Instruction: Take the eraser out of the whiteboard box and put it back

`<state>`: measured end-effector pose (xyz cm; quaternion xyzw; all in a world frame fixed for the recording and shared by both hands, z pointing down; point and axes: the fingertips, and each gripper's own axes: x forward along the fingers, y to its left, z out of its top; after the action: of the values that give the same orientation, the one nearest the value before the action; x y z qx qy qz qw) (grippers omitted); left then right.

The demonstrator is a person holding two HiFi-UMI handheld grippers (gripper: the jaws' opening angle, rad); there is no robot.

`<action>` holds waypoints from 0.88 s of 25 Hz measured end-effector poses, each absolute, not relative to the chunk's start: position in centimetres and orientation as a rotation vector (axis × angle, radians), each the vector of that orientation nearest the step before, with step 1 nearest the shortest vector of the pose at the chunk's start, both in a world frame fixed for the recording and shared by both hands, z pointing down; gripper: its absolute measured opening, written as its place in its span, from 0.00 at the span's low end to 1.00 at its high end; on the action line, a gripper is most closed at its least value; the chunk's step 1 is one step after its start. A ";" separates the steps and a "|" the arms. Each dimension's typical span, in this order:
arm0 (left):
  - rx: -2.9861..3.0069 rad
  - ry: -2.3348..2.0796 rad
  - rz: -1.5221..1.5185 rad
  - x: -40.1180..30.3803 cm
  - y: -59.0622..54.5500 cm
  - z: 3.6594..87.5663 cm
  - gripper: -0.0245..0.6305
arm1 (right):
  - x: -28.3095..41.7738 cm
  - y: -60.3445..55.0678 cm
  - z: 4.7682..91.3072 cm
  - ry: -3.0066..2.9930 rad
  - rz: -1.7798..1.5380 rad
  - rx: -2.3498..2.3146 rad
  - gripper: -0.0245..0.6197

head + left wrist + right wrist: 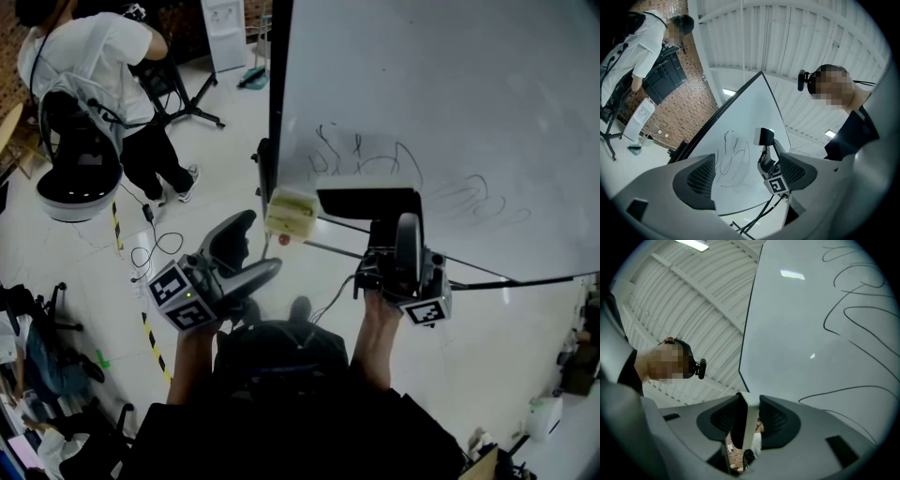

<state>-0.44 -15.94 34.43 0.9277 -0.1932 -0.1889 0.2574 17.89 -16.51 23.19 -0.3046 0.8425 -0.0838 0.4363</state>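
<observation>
The eraser (367,202) is pinched edgewise by the right gripper (401,225), clear of the whiteboard box (291,214), seemingly for return. The left gripper (255,251) is held spread and empty.

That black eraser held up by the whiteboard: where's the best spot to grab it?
Pinch the eraser across its thin thickness, with its broad flat faces against the jaws, coming in from its lower long edge. It is a flat slab, and the right hand-held gripper holds it that way.

Eraser (367,202) before whiteboard (450,94), right of box (291,214)
</observation>
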 end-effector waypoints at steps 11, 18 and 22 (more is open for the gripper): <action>2.500 -0.535 -0.513 -0.7 -16.3 35.0 0.69 | 16.7 -18.3 26.4 2.179 -0.257 -0.858 0.28; 2.495 -0.545 -0.509 -1.0 -16.6 35.4 0.69 | 16.0 -19.4 28.4 2.240 -0.272 -0.917 0.28; 2.493 -0.554 -0.508 -1.3 -16.6 35.4 0.69 | 15.4 -20.0 29.2 2.272 -0.278 -0.944 0.28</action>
<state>-1.26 -16.58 35.44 0.9231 -0.2051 -0.1879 0.2655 15.42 -19.96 29.24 -0.3602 0.8673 -0.1063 0.3267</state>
